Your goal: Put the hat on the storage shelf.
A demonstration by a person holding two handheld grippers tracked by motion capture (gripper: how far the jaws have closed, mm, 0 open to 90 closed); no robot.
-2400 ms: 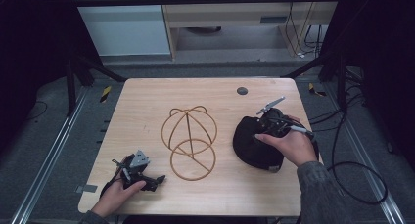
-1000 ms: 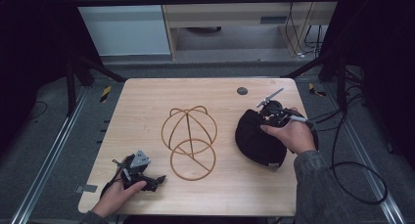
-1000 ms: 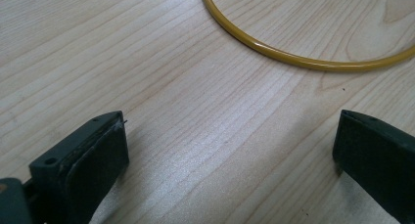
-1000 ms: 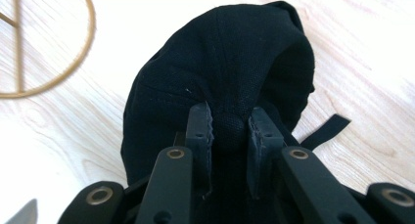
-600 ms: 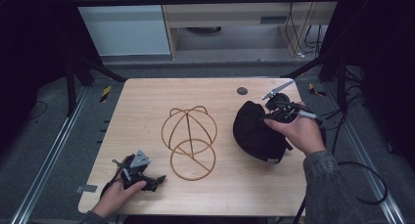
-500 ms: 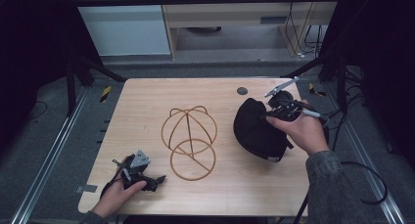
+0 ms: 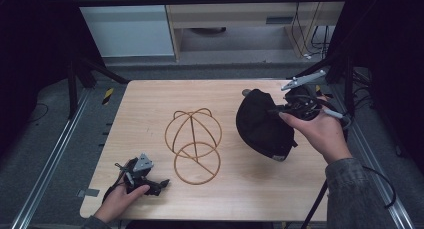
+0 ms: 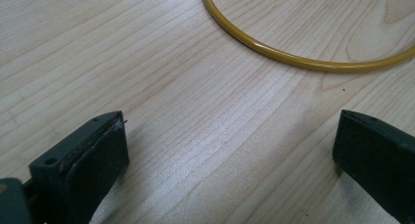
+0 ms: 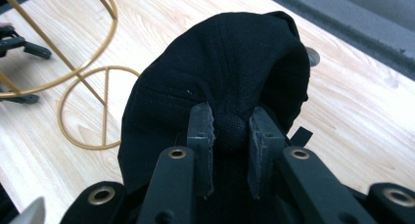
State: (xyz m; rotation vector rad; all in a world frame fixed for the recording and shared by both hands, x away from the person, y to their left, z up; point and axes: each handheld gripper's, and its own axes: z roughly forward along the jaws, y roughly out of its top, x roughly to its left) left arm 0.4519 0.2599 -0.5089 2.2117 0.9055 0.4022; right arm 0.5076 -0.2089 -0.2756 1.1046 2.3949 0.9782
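My right gripper (image 9: 230, 131) clamped on black fabric cap (image 7: 262, 124), near wooden table's (image 7: 150, 109) right edge.
Left gripper (image 7: 142, 176) jaws apart, front-left corner, beside gold wire hat stand (image 7: 195, 146).

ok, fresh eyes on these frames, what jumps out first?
The black cap, lifted at the table's right side with the right gripper pinched on the button at its crown. Next, the gold wire hat stand at the centre of the wooden table, a domed cage on a ring base. The left gripper rests at the near left edge, jaws open over bare wood beside that ring.
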